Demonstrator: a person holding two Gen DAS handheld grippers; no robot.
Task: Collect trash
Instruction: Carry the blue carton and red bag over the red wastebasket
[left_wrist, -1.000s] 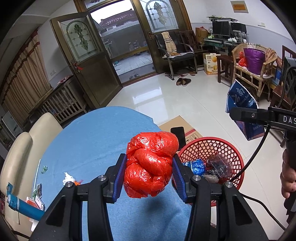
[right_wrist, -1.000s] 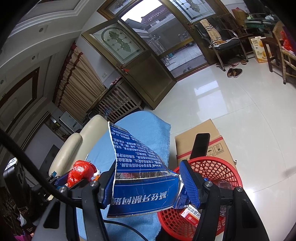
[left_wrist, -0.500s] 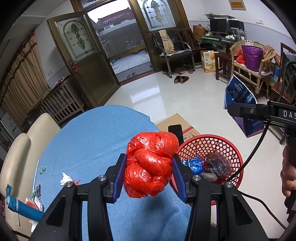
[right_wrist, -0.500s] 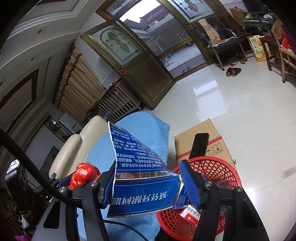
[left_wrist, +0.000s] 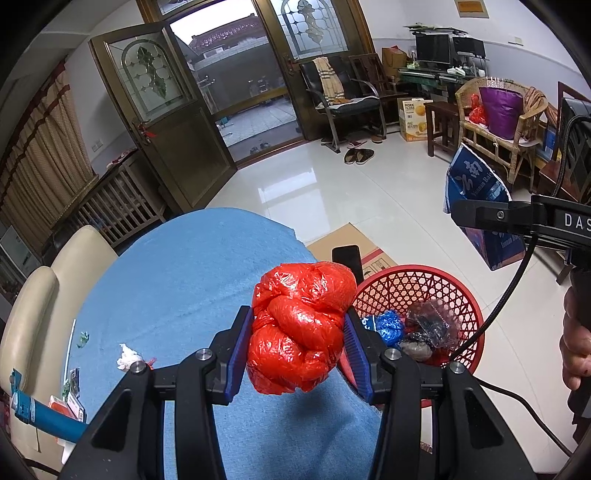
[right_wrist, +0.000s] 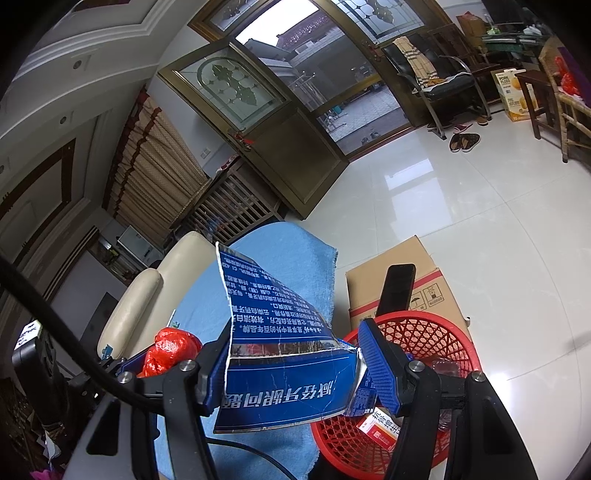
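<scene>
L gripper (left_wrist: 297, 341) pinches a crumpled red plastic bag (left_wrist: 299, 325) btwn its blue pads, held above the blue tablecloth (left_wrist: 184, 280) edge, just beside the red basket (left_wrist: 424, 280). R gripper (right_wrist: 291, 363) clamps a torn blue carton (right_wrist: 284, 384) w/ white print, above the basket's near rim. Basket sits on the floor next to a cardboard box (right_wrist: 424, 273), holding blue and clear wrappers; paper scraps (left_wrist: 127, 356) lie on the cloth at left.

Right gripper (right_wrist: 295, 363) clamps torn blue carton (right_wrist: 284, 373) above red basket (right_wrist: 417, 332); phone (right_wrist: 397, 288) and cardboard box (right_wrist: 391, 269) behind basket.
</scene>
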